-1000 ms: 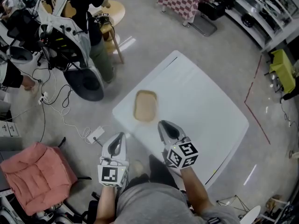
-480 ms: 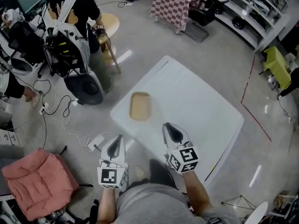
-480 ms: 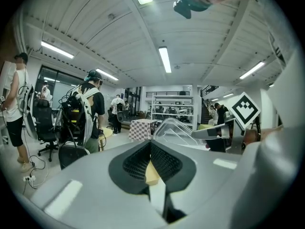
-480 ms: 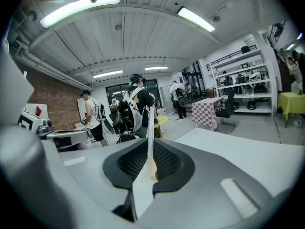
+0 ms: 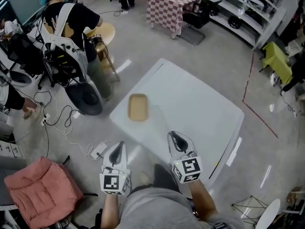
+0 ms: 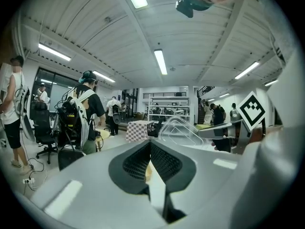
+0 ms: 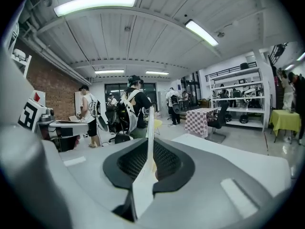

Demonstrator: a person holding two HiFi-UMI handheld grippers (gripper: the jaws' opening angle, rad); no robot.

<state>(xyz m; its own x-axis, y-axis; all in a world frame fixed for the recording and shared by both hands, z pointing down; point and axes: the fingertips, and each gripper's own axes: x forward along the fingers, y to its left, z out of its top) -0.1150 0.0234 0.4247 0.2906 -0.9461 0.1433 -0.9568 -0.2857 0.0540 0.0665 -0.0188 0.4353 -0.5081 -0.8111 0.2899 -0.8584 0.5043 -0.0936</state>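
I am holding both grippers low by the near edge of the white rectangular table (image 5: 200,104), pointing them level across it, so each camera is looking over the tabletop rather than down. My left gripper (image 5: 120,147) is hovering just off that edge with its jaws pressed together on nothing. My right gripper (image 5: 175,138) is reaching over it, likewise clenched and empty. The tan rounded-rectangular tray (image 5: 138,107) is lying flat near the table's left corner, ahead of both grippers and apart from them.

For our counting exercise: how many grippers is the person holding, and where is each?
2. The left gripper shows over the floor, beside the table; the right gripper reaches over the table's near edge. Both are shut; none hidden.
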